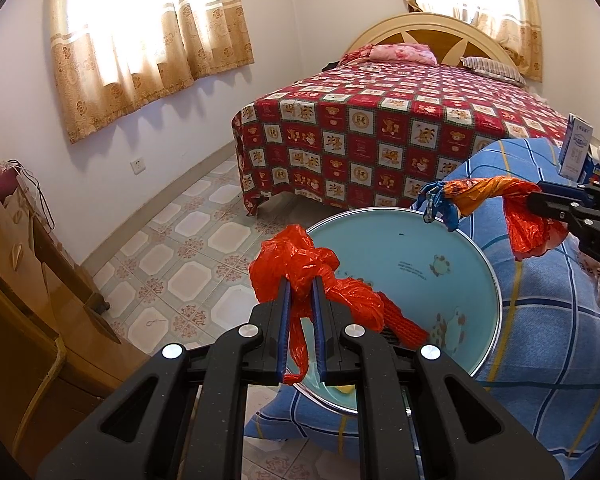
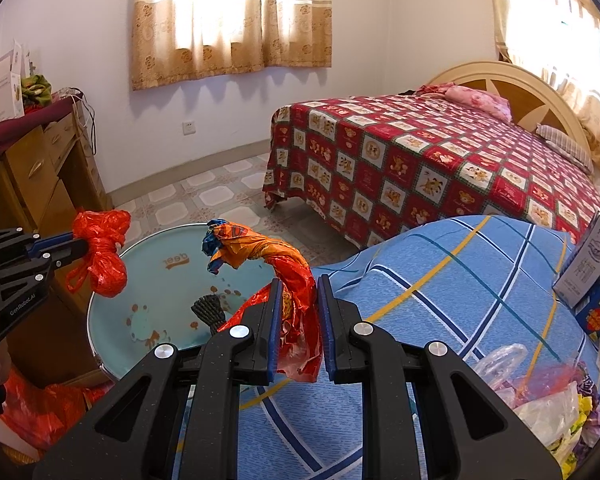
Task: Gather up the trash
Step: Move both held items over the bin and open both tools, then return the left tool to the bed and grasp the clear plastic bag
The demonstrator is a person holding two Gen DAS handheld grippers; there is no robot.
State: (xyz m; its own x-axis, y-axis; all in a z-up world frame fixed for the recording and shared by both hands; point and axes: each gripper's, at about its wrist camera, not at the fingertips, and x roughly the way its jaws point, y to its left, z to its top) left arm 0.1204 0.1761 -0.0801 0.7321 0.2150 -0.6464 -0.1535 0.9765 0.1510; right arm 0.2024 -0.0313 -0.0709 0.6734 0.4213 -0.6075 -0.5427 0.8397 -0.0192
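Left gripper (image 1: 302,280) — jaws nearly closed, clamped on a bunched red plastic bag (image 1: 300,258). Right gripper (image 2: 298,282) — jaws narrow, pinching a twisted orange-red bag (image 2: 260,250) with a blue printed end. Both bags hang over a pale blue basin (image 1: 400,256) resting against blue checked bedding (image 2: 440,280); beyond, a red patchwork bed (image 1: 380,128).
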